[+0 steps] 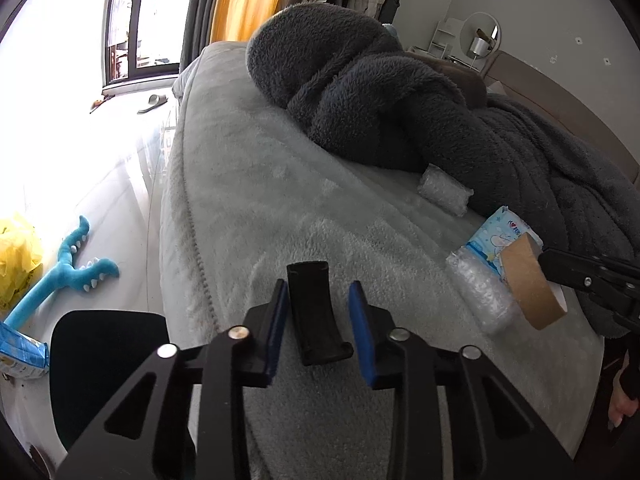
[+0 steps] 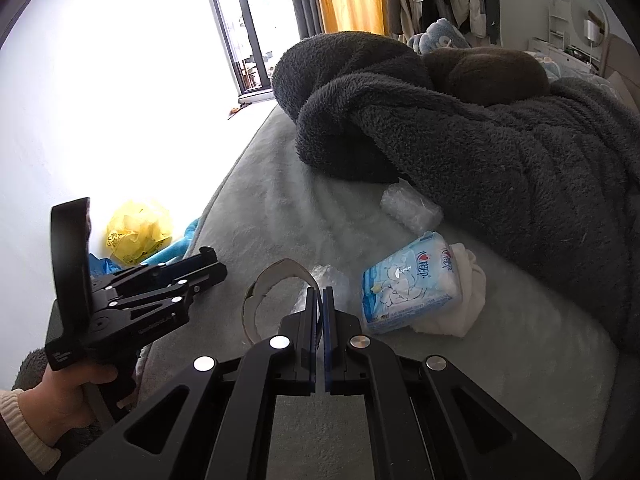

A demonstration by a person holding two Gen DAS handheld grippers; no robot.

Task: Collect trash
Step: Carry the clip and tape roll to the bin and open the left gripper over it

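My right gripper (image 2: 319,300) is shut on the rim of a brown cardboard tape ring (image 2: 260,296), held just above the grey bed; the ring shows in the left wrist view (image 1: 528,280) with the right gripper (image 1: 546,262) at its edge. A clear bubble-wrap roll (image 1: 480,296) lies beside the ring. A second bubble-wrap roll (image 1: 444,194) lies by the dark blanket. A blue tissue pack (image 2: 408,284) lies on white crumpled tissue (image 2: 466,292). My left gripper (image 1: 318,300) is open around a black curved plastic piece (image 1: 316,312) on the bed, not touching it.
A dark fleece blanket (image 1: 380,96) is piled on the grey bed (image 1: 260,184). On the floor lie a yellow plastic bag (image 2: 136,232), a blue plush toy (image 1: 68,268) and a blue packet (image 1: 20,350). A black chair (image 1: 104,360) stands by the bed's corner.
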